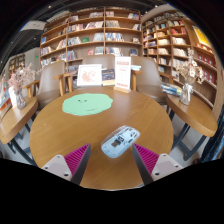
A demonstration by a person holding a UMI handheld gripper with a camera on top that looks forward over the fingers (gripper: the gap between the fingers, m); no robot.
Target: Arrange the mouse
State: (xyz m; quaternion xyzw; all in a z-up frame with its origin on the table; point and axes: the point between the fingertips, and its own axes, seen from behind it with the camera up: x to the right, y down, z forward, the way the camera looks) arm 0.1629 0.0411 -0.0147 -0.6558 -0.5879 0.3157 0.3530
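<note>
A white computer mouse (120, 141) lies on the round wooden table (60, 130), just ahead of my fingers and a little toward the right one. A green mat (87, 104) lies further back on the table, beyond the mouse. My gripper (111, 160) is open and empty, with its pink pads (76, 157) wide apart on each side. The mouse lies in front of the fingertips, not between them.
Upright cards and booklets (90, 75) stand at the table's far edge. Chairs (150, 75) surround the table. Bookshelves (90, 35) line the back wall and the right side. Another wooden table (190, 110) stands at the right.
</note>
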